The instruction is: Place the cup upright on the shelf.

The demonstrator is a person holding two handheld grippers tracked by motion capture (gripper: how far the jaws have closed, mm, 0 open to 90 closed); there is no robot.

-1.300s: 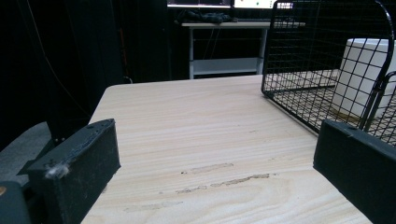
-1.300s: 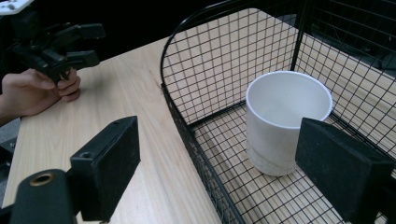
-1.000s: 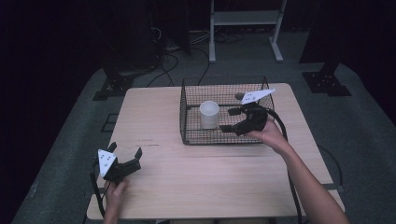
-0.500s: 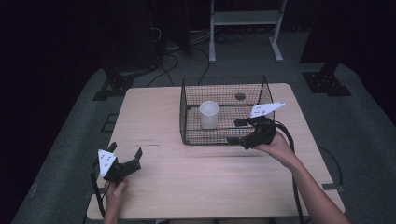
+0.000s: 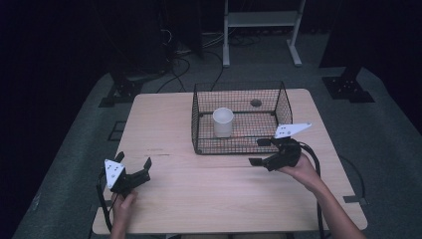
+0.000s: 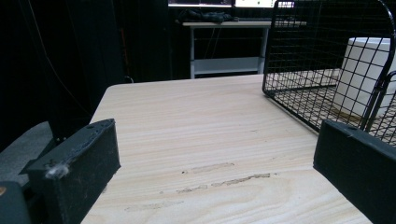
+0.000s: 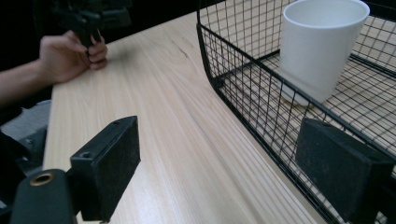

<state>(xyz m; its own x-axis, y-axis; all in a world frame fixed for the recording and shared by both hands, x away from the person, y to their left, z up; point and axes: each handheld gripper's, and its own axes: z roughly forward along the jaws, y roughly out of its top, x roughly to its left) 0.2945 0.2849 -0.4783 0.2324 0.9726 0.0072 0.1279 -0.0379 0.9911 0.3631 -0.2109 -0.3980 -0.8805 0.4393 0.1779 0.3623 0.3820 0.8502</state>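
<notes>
A white cup (image 5: 223, 122) stands upright inside a black wire basket (image 5: 239, 85) on the wooden table (image 5: 209, 194). My right gripper (image 5: 258, 152) hovers just outside the basket's near right corner, open with nothing between its jaws. In the right gripper view the right gripper (image 7: 224, 163) looks along the basket wall (image 7: 243, 88) towards the cup (image 7: 322, 46). My left gripper (image 5: 133, 159) rests at the table's near left, open and empty. In the left gripper view the left gripper (image 6: 215, 163) faces bare tabletop, with the basket (image 6: 308, 56) and cup (image 6: 364, 74) on its right.
A small dark round spot (image 5: 256, 103) shows at the basket's back right. Beyond the table stand a white frame (image 5: 259, 20), black stands (image 5: 348, 84) and floor cables (image 5: 184, 64). The person's other hand (image 7: 70, 56) shows far off in the right gripper view.
My right gripper has drawn back from over the basket beside the cup, moving toward the near side and down to the basket's front right corner. The cup and left gripper have stayed put.
</notes>
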